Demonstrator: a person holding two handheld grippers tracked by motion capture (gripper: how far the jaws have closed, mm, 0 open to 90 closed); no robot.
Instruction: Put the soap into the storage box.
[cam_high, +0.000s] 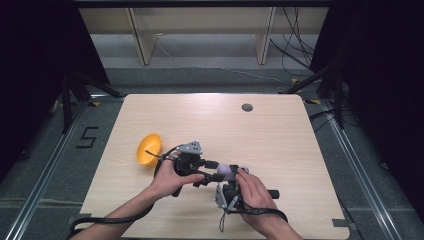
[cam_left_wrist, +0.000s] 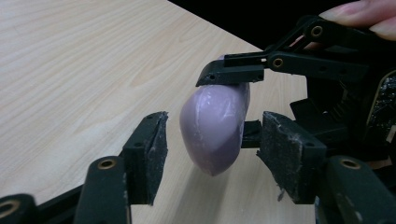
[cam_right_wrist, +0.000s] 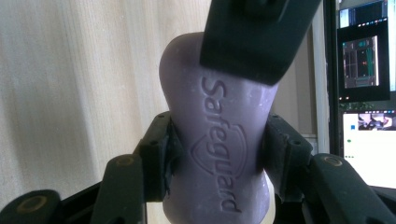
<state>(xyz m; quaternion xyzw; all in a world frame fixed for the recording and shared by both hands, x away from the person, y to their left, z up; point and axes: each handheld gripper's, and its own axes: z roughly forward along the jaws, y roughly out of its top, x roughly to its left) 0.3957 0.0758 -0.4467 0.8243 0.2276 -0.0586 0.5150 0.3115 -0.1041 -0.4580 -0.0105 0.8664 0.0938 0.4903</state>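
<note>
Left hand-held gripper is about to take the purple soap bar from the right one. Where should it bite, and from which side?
Grip the free rounded end of the soap bar, closing across its broad faces from either side; the right hand-held gripper already clamps the narrow waist.

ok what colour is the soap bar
Pale purple soap bar, embossed "Safeguard"; the right gripper view shows it best.

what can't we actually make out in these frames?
- Soap bar, right gripper view: top hidden by the left gripper's jaw; bottom cut off by the frame edge.
- Soap bar, high view: mostly covered by the right hand and both grippers.
- Orange bowl, high view: inside faces away.
- Monitors, right gripper view: too small to read.
</note>
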